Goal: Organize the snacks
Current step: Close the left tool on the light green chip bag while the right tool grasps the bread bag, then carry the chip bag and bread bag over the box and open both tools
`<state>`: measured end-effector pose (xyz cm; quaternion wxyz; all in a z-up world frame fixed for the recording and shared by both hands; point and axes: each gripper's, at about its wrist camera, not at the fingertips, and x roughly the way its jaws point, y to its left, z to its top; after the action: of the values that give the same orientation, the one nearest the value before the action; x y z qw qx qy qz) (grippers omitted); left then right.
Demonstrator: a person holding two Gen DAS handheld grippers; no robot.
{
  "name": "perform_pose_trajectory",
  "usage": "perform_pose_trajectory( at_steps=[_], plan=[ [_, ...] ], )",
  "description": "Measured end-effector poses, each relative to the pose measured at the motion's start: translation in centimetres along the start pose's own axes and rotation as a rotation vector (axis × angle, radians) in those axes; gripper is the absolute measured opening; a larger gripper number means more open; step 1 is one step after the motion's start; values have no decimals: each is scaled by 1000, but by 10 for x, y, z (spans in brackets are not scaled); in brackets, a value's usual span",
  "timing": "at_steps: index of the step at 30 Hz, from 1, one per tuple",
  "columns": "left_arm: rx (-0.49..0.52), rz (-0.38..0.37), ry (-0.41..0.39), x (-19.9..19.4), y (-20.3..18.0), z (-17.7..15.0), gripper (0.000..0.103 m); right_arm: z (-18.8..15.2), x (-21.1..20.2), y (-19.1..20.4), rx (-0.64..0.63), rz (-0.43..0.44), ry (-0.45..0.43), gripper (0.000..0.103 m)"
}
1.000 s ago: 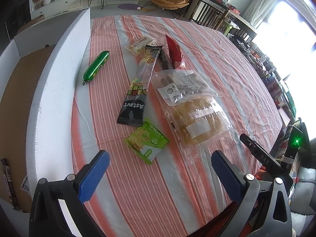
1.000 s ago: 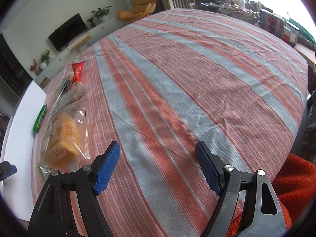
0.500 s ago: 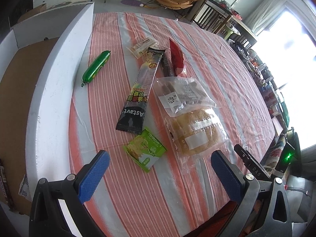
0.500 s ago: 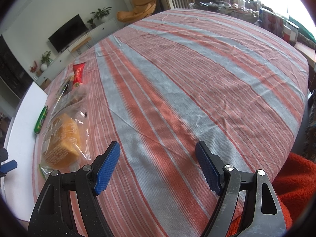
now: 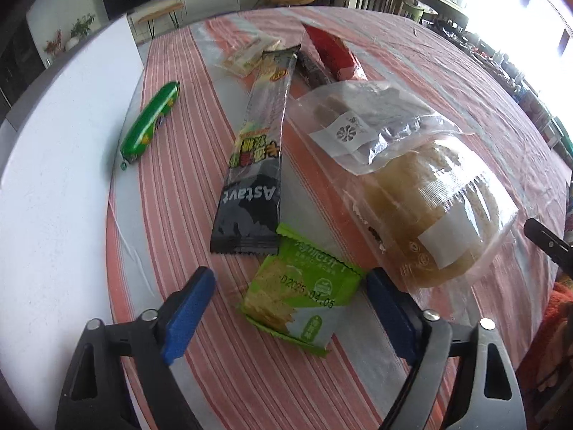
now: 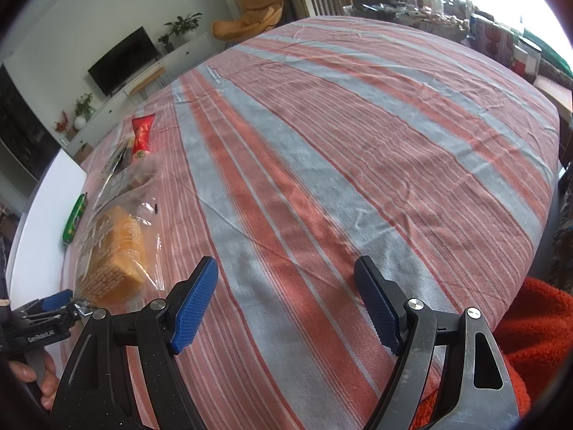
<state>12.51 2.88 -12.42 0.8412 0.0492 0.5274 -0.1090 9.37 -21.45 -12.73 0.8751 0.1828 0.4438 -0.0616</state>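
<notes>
Both grippers, left [image 5: 290,301] and right [image 6: 286,301], were held wide apart above the striped tablecloth [image 6: 358,143], whose right side was seen bare. Ahead of the left, the bread bag [image 5: 429,215], black wrapper [image 5: 254,165] and green packet [image 5: 304,297] were crowded near the white board [image 5: 53,179].

Both tools are held low and level, left tool [image 5: 290,308] and right tool [image 6: 286,301] each gaping wide (blue pads apart), gripping nothing.
</notes>
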Motion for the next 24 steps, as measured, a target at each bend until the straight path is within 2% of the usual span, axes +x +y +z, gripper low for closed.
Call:
perform_pose_trajectory(
  at_steps=[2, 4, 6, 7, 9, 11, 13, 16, 17, 18, 20, 22, 23, 24],
  plan=[
    [41, -10, -22, -6, -10, -1, 46, 1, -1, -3, 11, 15, 0, 81],
    [55, 25, -22, -8, -16, -5, 45, 1, -8, -11, 80, 103, -24, 81],
    [35, 18, -29, -12, -16, -11, 45, 5, -21, -9, 88, 161, -51, 82],
    [13, 10, -35, -15, -15, -14, 45, 10, -26, 3, 48, 198, -42, 82],
    [-31, 0, -58, -25, -10, -23, 45, 22, -28, 42, -65, 303, 31, 82],
    [-75, -14, -83, -41, -5, -30, 45, 28, -27, 90, -191, 330, 88, 82],
    [-113, -34, -110, -58, -1, -34, 45, 28, -11, 136, -326, 282, 139, 87],
    [-149, -57, -158, -92, 7, -40, 45, 10, 44, 183, -513, 29, 270, 91],
    [-154, -70, -175, -103, 9, -42, 45, 4, 58, 191, -567, -60, 264, 96],
    [-153, -83, -192, -115, 11, -45, 45, 0, 65, 193, -586, -87, 258, 96],
    [-148, -95, -237, -140, 19, -51, 46, -3, 68, 188, -568, -76, 227, 94],
    [-146, -96, -275, -161, 27, -57, 46, -1, 61, 176, -528, -20, 219, 91],
    [-149, -96, -288, -170, 33, -59, 46, 0, 54, 169, -507, -2, 211, 84],
    [-155, -97, -298, -177, 39, -61, 46, 3, 46, 161, -482, 18, 208, 81]
  ],
)
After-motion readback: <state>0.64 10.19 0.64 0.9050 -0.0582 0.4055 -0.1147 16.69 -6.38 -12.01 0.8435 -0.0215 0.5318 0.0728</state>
